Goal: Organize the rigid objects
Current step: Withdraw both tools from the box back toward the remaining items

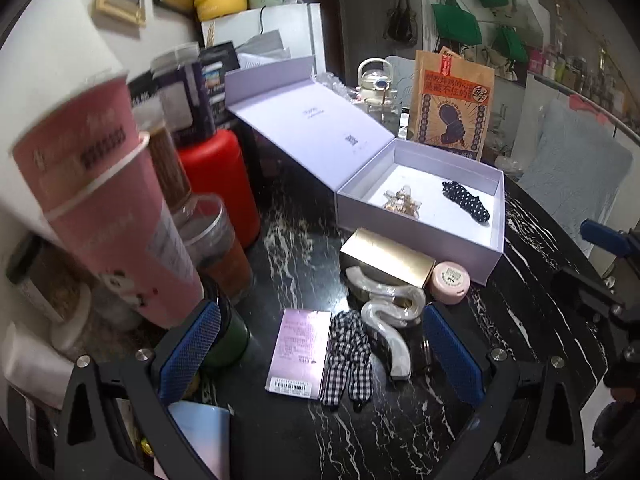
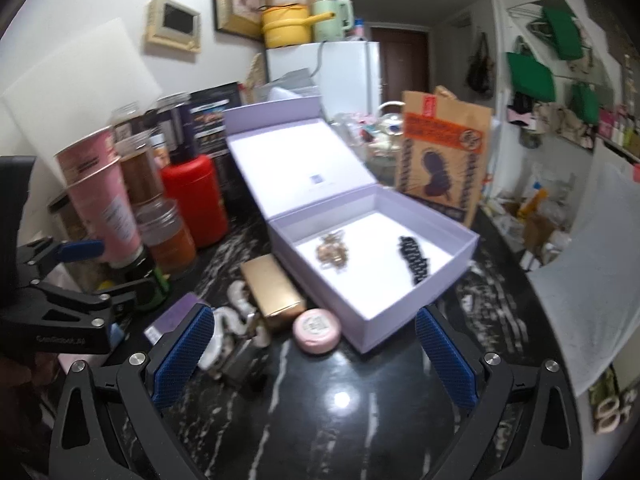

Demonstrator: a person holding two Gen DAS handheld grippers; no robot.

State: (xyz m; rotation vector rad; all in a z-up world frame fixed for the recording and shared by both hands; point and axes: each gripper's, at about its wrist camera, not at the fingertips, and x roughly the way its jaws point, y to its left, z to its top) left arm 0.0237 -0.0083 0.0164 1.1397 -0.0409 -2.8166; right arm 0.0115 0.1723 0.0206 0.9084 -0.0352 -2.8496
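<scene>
The step in hand looks like a pick-up between placements: the open lilac cardboard gift box [image 1: 420, 216] on the black white-veined marble tabletop [image 1: 288, 264] already holds a gold star-shaped hair clip [image 1: 400, 202] and a black white-dotted fabric clip [image 1: 466, 200], while several pieces still lie in front of the box. Just before its near wall sit a gold rectangular carton [image 1: 390, 258] and a round pink lidded tin [image 1: 450, 282]; nearer the camera lie a wavy pearly-white hair claw [image 1: 390, 320], a black-and-white gingham scrunchie [image 1: 346, 356] and a flat pink labelled packet [image 1: 300, 350].

The left gripper [image 1: 322, 356] hangs over those three with its jaws wide apart and nothing between them. The right gripper [image 2: 316, 360] hovers in front of the box, jaws likewise spread and empty, the tin just ahead.

Next comes, I judge, lowering one gripper around a rigid piece. The claw seems glossy and curved, though blur softens its outline, so a grip across its narrow middle looks safest.
</scene>
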